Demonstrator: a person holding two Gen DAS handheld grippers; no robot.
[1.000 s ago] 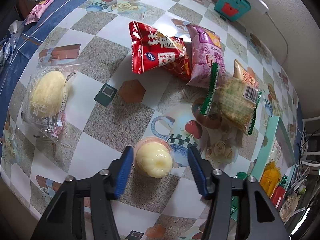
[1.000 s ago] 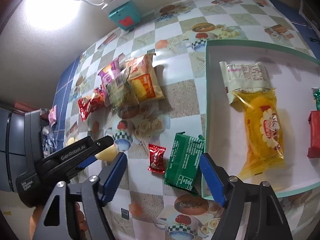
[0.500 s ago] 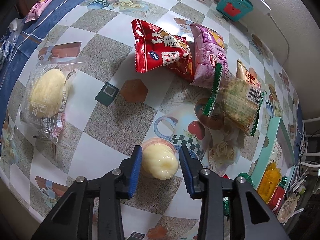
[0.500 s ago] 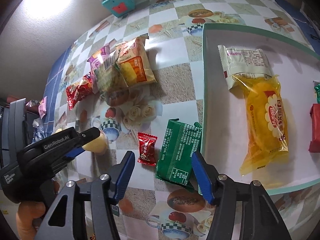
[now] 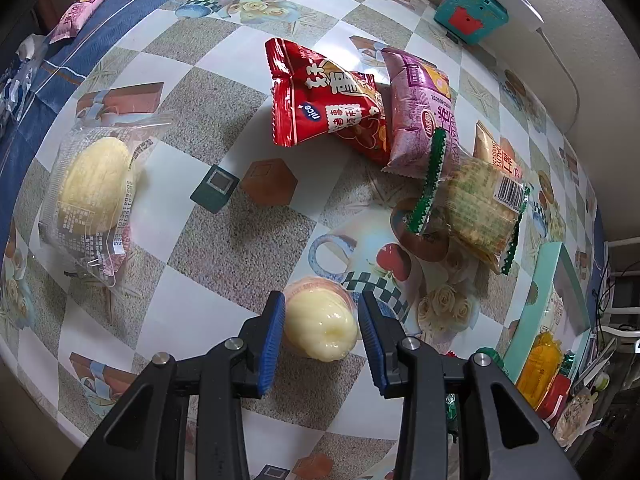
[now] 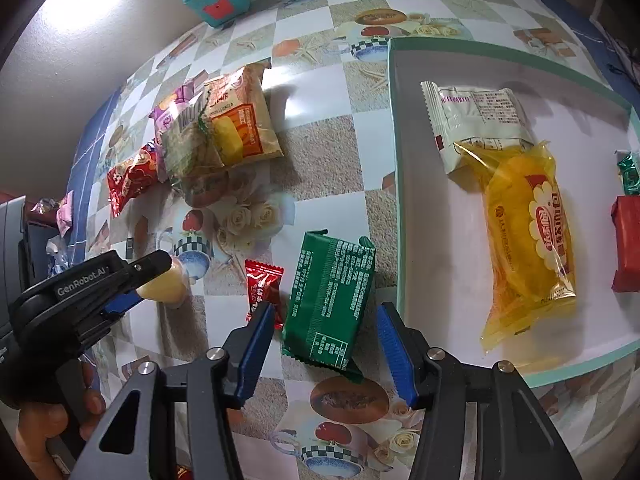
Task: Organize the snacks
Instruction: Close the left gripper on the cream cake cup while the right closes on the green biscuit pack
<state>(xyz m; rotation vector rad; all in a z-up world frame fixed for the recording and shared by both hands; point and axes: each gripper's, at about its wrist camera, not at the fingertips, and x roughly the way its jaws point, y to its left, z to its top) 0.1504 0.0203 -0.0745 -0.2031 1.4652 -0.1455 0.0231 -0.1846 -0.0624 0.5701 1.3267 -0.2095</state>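
Some snacks already in the tray (image 6: 394,184) at 3 o'clock (yellow bag, white pack). Left gripper (image 5: 322,326) pinching the jelly cup (image 5: 320,330) on the counter (image 5: 240,248). Right gripper (image 6: 324,340) spread around the green pack (image 6: 330,300). Pile at 11 o'clock still waiting.

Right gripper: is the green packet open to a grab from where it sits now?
Probably yes. The right gripper is open with the green packet lying flat between its fingers, nothing on top. The small red candy sits close by the left finger and might get nudged.
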